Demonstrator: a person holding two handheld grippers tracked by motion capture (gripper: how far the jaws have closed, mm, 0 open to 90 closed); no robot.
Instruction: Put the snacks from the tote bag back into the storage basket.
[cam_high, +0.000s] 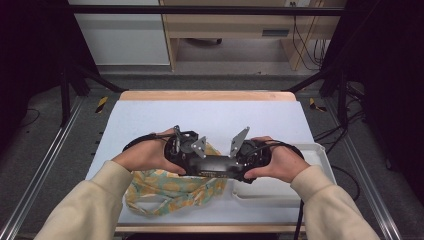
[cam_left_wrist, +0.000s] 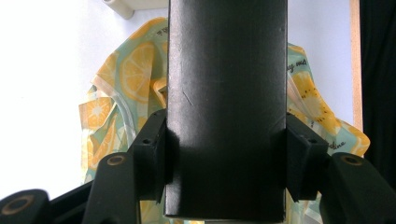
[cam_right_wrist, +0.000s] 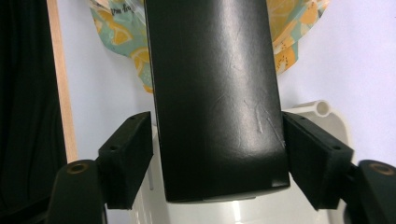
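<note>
The high view looks forward and down on the table (cam_high: 150, 112) from the person's side. Both gripper views sit very close to a black box (cam_left_wrist: 227, 107), facing along it from opposite ends; all 3 views share it.

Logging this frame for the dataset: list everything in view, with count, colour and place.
black box: 1, black, long, held over the table between both claws, one end in each
patterned cloth: 1, pale green with orange citrus slices, crumpled on the table's near left, under the box
tray: 1, white, near right of the table
table: 1, white top with wooden edge
left claw: 1, black, jaws pressed on the box's left end
right claw: 1, black, jaws around the box's right end
hands: 2, one on each claw
sleeves: 2, cream, bottom of the high view
</note>
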